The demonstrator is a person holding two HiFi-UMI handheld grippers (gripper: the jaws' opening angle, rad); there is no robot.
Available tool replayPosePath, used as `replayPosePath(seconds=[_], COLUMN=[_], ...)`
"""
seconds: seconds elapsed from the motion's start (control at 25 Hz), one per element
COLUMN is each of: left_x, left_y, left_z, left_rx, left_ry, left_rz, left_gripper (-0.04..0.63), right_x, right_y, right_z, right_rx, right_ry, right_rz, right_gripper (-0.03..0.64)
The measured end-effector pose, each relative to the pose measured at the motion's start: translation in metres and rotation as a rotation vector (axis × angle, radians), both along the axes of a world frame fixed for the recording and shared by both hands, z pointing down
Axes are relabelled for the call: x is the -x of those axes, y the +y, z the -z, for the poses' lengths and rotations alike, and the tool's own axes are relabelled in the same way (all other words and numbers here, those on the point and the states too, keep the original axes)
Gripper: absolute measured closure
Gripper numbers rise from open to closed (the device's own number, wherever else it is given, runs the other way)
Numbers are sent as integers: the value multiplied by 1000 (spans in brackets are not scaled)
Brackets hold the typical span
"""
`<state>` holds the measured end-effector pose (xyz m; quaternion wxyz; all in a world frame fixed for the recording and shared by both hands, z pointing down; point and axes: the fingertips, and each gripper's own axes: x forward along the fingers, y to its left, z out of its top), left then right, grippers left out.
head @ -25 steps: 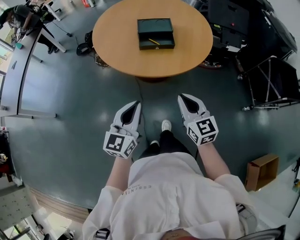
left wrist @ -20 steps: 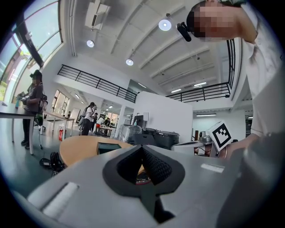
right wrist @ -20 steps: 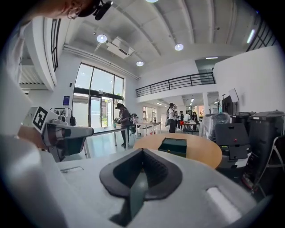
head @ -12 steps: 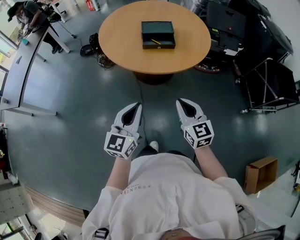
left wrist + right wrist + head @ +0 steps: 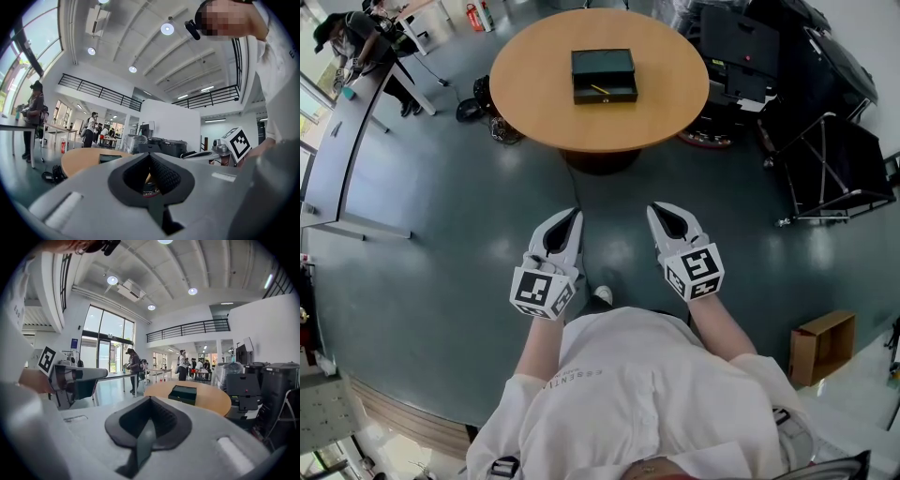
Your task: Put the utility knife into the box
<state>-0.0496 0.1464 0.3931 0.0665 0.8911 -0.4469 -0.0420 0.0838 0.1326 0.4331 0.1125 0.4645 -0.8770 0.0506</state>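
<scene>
A dark green box (image 5: 604, 75) lies on a round wooden table (image 5: 534, 103) far ahead of me. A thin yellow thing (image 5: 599, 89), seemingly the utility knife, rests on the box's near part. Both grippers hang over the grey floor, well short of the table. My left gripper (image 5: 572, 215) is shut and empty, and so is my right gripper (image 5: 659, 210). In the left gripper view the jaws (image 5: 150, 157) meet, with the box (image 5: 110, 158) small behind them. The right gripper view shows shut jaws (image 5: 150, 400), with the box (image 5: 183, 393) on the table (image 5: 211, 404).
Black equipment cases (image 5: 750, 56) and a folding stand (image 5: 834, 159) crowd the right of the table. A cardboard box (image 5: 825, 342) sits on the floor at right. A long desk (image 5: 347, 131) with a person (image 5: 342, 42) runs along the left. A cable (image 5: 577, 183) trails from the table's base.
The person's white shoe has drawn back from between the grippers to just below them. The table looks slightly smaller and shifted left. Both grippers stay shut.
</scene>
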Motion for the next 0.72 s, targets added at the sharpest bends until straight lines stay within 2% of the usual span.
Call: replayPosePath(seconds=[0.4,0.72], left_x=[-5,-2], left_y=[-2,2], left_z=[-1,-8], left_rx=[-2,7], left_ry=[-23,-33], left_rz=[3,-3], left_gripper=[586,586], right_x=[-8,13], right_y=[-1,3], right_z=[-3,-4], right_rx=[-1,-5], right_ry=[27,20], right_rz=[1,21], right_gripper=[624,624])
